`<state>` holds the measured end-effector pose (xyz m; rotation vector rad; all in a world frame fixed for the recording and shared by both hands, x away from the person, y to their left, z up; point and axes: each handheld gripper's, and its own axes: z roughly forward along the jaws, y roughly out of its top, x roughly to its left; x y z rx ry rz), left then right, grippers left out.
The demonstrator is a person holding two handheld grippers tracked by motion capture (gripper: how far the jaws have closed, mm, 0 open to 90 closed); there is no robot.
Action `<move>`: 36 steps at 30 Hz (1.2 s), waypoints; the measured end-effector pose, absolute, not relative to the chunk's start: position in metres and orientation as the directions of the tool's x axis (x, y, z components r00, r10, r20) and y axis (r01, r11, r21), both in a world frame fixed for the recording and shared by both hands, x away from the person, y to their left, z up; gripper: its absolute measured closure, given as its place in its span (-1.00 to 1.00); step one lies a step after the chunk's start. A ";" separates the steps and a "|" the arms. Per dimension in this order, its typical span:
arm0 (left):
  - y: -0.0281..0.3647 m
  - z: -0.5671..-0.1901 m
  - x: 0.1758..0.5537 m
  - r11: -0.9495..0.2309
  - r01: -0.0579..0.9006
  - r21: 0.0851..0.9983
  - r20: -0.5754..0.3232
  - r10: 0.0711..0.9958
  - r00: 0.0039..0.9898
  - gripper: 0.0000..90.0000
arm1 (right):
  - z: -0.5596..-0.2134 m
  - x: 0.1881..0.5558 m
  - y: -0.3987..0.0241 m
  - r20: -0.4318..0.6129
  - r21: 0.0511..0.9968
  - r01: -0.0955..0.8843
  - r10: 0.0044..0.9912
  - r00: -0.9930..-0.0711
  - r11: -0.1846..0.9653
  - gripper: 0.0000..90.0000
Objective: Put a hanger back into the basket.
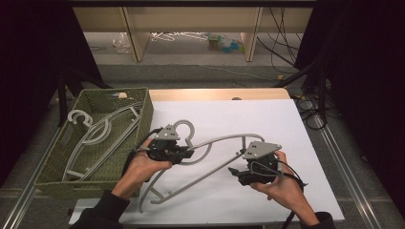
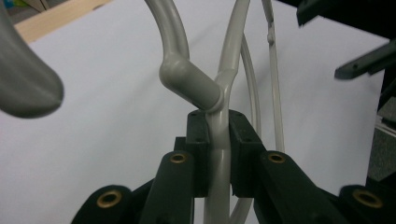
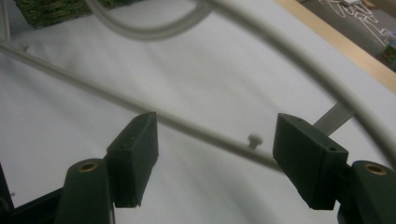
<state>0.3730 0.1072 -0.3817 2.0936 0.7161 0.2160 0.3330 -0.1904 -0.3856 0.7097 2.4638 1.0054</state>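
Observation:
A grey plastic hanger [image 1: 224,139] lies across the white sheet, hook toward the basket, partly raised at the hook end. My left gripper [image 1: 188,153] is shut on it just below the hook's neck; in the left gripper view the pads [image 2: 198,140] squeeze the grey stem [image 2: 189,84] between them. My right gripper [image 1: 234,172] is at the hanger's lower bar, jaws open. In the right gripper view the thin bar [image 3: 196,128] runs across the gap of my right gripper [image 3: 215,149], and neither pad presses on it.
A green woven basket [image 1: 143,102] stands at the left with more grey hangers [image 1: 102,131] in it. The white sheet [image 1: 267,114] covers the table, with its wooden edge [image 1: 215,94] at the back. Dark stands and cables flank both sides.

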 end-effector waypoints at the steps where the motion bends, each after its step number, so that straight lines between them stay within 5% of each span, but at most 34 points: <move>1: 0.109 -0.379 0.373 -0.433 0.406 0.805 -0.109 0.565 0.818 0.79 | -0.387 0.332 -0.190 -0.149 0.724 0.313 0.582 -0.799 0.615 -0.29; 16: 0.138 -0.328 0.365 -0.281 0.449 0.848 -0.213 0.594 0.776 0.79 | -0.402 0.317 -0.194 -0.121 0.718 0.335 0.583 -0.803 0.610 -0.35; 36: 0.257 -0.260 0.377 -0.210 0.443 0.872 -0.111 0.795 0.596 0.79 | -0.410 0.318 -0.195 -0.095 0.703 0.358 0.579 -0.810 0.615 -0.36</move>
